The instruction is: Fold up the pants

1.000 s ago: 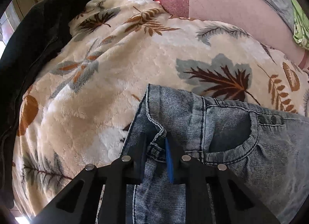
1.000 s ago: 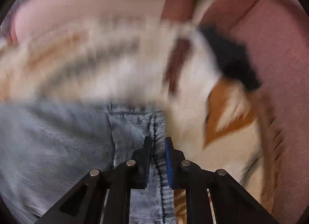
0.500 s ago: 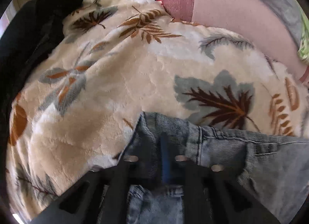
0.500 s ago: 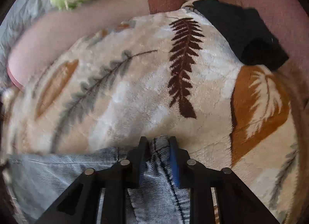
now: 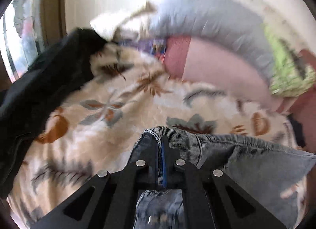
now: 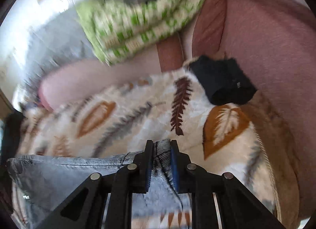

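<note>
Grey-blue denim pants [image 5: 246, 159] hang by their waistband above a cream blanket with a leaf print [image 5: 110, 110]. My left gripper [image 5: 161, 140] is shut on one corner of the waistband, with the denim pinched thin between its pads. The pants [image 6: 59, 173] stretch leftwards in the right wrist view, where my right gripper [image 6: 161, 144] is shut on a thicker fold of the waistband at the other end. The cloth between the two grippers is pulled fairly taut. The legs of the pants are hidden below both frames.
A black garment [image 5: 39, 82] lies along the blanket's left side and a black folded item [image 6: 223, 80] at its far right corner. Pink cushions [image 6: 266, 51], a grey pillow [image 5: 207, 17] and a green patterned cloth [image 6: 138, 15] line the back. The blanket [image 6: 122, 114] covers the rest.
Both grippers have risen with the waistband, lifting the pants off the blanket. The left jaws went from open around the waistband corner to shut on it. More of the room's back shows.
</note>
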The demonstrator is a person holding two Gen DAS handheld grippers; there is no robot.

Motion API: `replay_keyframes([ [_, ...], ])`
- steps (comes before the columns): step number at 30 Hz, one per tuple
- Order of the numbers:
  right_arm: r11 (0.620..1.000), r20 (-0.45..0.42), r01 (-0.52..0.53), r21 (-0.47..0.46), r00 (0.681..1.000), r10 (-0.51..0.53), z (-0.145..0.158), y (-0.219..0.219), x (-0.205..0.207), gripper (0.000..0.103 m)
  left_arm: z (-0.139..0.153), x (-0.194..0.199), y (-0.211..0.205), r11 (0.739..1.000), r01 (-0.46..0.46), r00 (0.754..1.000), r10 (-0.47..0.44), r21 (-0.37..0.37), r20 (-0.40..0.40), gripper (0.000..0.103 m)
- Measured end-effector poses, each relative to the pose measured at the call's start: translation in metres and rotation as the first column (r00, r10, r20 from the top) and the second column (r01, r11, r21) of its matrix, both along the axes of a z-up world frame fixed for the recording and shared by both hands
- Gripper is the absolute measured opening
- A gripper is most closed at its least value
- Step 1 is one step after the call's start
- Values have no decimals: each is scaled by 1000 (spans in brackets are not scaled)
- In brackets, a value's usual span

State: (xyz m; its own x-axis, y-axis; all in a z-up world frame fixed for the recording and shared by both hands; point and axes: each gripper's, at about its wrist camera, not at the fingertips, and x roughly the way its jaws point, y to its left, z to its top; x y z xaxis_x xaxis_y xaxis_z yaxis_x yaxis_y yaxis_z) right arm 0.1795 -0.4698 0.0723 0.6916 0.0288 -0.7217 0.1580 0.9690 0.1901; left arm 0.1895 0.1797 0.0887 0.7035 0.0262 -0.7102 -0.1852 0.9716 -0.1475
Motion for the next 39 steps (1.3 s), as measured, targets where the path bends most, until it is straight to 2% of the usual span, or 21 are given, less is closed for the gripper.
replay_keyframes([
  [3,999,46,-21,34,999,19,16,-5,-70,17,13,-68,6,999,28,999,-27,-19,41,3],
  [5,999,27,-23,36,999,22,6,-8,-112,17,3,-110,9,996,79,997,-79,-46,12,3],
  [7,999,-49,-44,30,998,46,-26,-9,-144,22,-25,-144,8,988,153,984,-153,-6,-86,7],
  [9,989,-243,-121,79,960,137,-79,-8,-171,39,-50,-165,14,982,186,968,-184,-1,-171,9],
  [10,988,-294,-128,92,944,149,-95,-10,-183,43,-65,-176,23,984,177,956,-173,-3,-235,9],
  [12,990,-336,-91,108,934,122,-110,-21,-209,52,-72,-188,34,990,134,953,-117,40,-279,9],
  [15,990,-269,11,143,963,28,-88,-43,-217,68,-52,-189,39,984,105,970,-69,145,-232,13],
  [17,977,-218,51,205,976,-5,-72,-49,-208,77,-36,-184,31,986,109,979,-85,128,-185,34],
  [18,972,-213,50,229,977,-1,-70,-48,-202,79,-30,-182,25,988,110,983,-92,105,-159,60],
  [19,966,-220,48,254,976,10,-70,-44,-194,79,-24,-179,12,990,111,989,-102,83,-109,74],
  [21,953,-324,87,290,946,12,-90,-37,-178,79,-23,-176,-16,984,148,988,-143,103,-55,75],
  [23,940,-405,133,314,914,6,-116,-30,-170,79,-39,-167,-38,972,183,980,-169,146,-101,75],
  [25,955,-419,113,274,908,13,-127,-22,-165,57,-71,-153,-58,960,232,960,-198,159,-199,75],
  [26,970,-424,79,231,905,27,-130,-14,-166,43,-96,-145,-62,956,239,940,-182,172,-290,75],
  [28,990,-400,3,144,915,55,-119,0,-167,35,-124,-140,-58,960,231,920,-163,159,-356,75],
  [29,996,-384,-52,66,921,74,-105,10,-168,34,-125,-141,-54,963,227,924,-166,145,-343,75],
  [32,985,-378,-147,-93,920,101,-92,24,-171,34,-117,-134,-47,959,245,917,-181,144,-354,75],
  [34,970,-470,-226,-85,868,161,-115,25,-164,40,-121,-126,-40,953,277,898,-211,123,-386,75],
  [35,971,-494,-223,-83,856,155,-130,23,-162,54,-120,-127,-41,954,281,894,-218,109,-392,76],
  [36,983,-474,-168,-76,873,113,-133,12,-161,72,-118,-129,-42,953,283,891,-221,105,-397,76],
  [39,998,-408,-59,-3,911,53,-112,-10,-168,75,-109,-128,-40,954,284,890,-224,98,-397,76],
])
